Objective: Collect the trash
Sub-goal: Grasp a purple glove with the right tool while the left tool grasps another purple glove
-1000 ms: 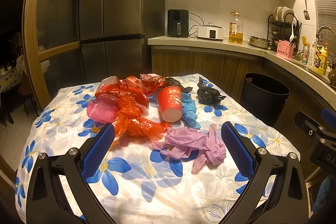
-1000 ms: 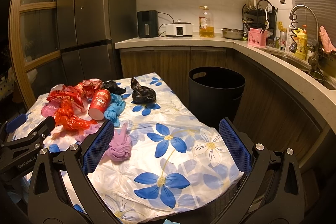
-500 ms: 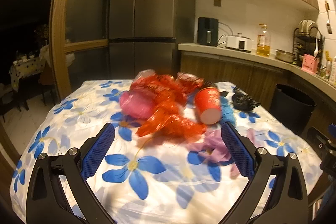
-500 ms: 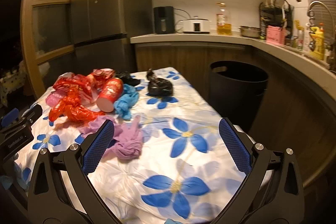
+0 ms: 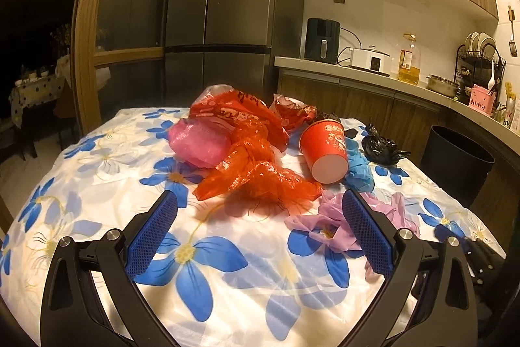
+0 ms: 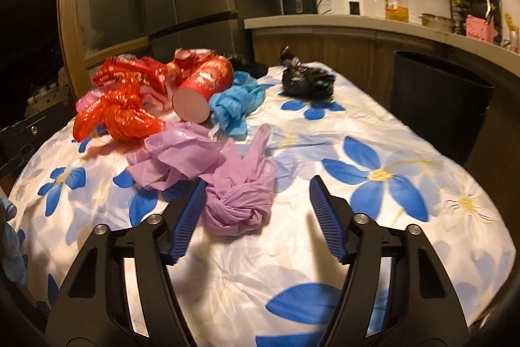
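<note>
Right claw [image 6: 256,197] is spread wide, nothing held; knotted lilac plastic bag [image 6: 235,200] lies just ahead, against its left finger, on the floral-clothed desk [image 6: 406,145]. Left claw [image 5: 260,226], equally wide and empty, is aimed at crumpled red plastic bag [image 5: 256,178]. Black bin [image 6: 438,100] stands right.

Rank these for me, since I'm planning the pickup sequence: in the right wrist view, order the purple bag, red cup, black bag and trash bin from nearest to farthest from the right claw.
1. Purple bag, knotted, between the open right claw's fingers, toward its left one.
2. Red cup, lying on its side, ahead left.
3. Black bag, ahead, slightly right.
4. Trash bin, beyond the table's right edge.
</note>
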Demonstrator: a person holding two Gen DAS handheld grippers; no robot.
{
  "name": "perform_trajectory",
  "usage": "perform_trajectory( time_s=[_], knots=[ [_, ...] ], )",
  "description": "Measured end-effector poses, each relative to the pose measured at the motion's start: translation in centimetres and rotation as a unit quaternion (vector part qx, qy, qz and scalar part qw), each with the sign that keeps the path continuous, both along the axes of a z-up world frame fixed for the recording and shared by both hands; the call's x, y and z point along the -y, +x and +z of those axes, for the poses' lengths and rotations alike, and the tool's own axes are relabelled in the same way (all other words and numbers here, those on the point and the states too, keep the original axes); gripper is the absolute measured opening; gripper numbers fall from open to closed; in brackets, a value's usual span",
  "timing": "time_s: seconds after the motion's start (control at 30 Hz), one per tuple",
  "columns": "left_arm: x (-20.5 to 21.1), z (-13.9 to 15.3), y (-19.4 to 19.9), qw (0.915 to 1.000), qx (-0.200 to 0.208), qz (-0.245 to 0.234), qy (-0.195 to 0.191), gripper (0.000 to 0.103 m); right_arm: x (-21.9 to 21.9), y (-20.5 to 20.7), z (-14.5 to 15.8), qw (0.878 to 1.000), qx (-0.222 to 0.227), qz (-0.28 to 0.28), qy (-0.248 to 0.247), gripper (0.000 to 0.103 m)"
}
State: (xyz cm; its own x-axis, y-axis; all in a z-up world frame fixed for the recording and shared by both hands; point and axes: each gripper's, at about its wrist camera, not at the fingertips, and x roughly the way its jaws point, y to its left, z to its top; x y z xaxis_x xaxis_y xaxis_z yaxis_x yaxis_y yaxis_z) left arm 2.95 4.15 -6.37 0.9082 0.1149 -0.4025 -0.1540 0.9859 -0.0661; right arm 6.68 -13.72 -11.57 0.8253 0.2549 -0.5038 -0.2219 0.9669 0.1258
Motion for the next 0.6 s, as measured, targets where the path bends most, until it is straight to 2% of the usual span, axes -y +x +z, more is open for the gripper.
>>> perform_trajectory(
  time_s=[0.1, 0.17, 0.27, 0.37, 0.47, 0.6],
  knots=[
    [0.4, -0.3, 0.6, 1.0000, -0.008, -0.003, 0.001, 0.094, -0.6, 0.5, -0.4, 1.000, -0.003, 0.017, -0.004, 0.047],
    [0.7, -0.5, 0.9, 0.9999, -0.011, -0.007, 0.001, 0.093, -0.8, 0.5, -0.6, 0.999, -0.003, 0.031, -0.010, 0.030],
    [1.3, -0.5, 1.1, 0.9998, -0.014, -0.012, 0.003, 0.092, -0.7, 0.0, -0.5, 0.999, 0.005, 0.037, -0.016, 0.014],
    [2.1, -0.5, 1.4, 0.9996, -0.016, -0.021, 0.001, 0.089, 0.2, -0.5, 0.0, 0.999, 0.015, 0.027, -0.012, 0.010],
    [3.6, -0.6, 2.0, 0.9991, -0.018, -0.039, -0.004, 0.084, 1.6, -1.0, 0.9, 1.000, 0.028, 0.012, -0.010, 0.009],
    [5.9, -1.3, 3.5, 0.9976, -0.026, -0.063, -0.008, 0.084, 3.5, -1.8, 2.3, 0.999, 0.042, -0.013, -0.010, 0.009]
  ],
)
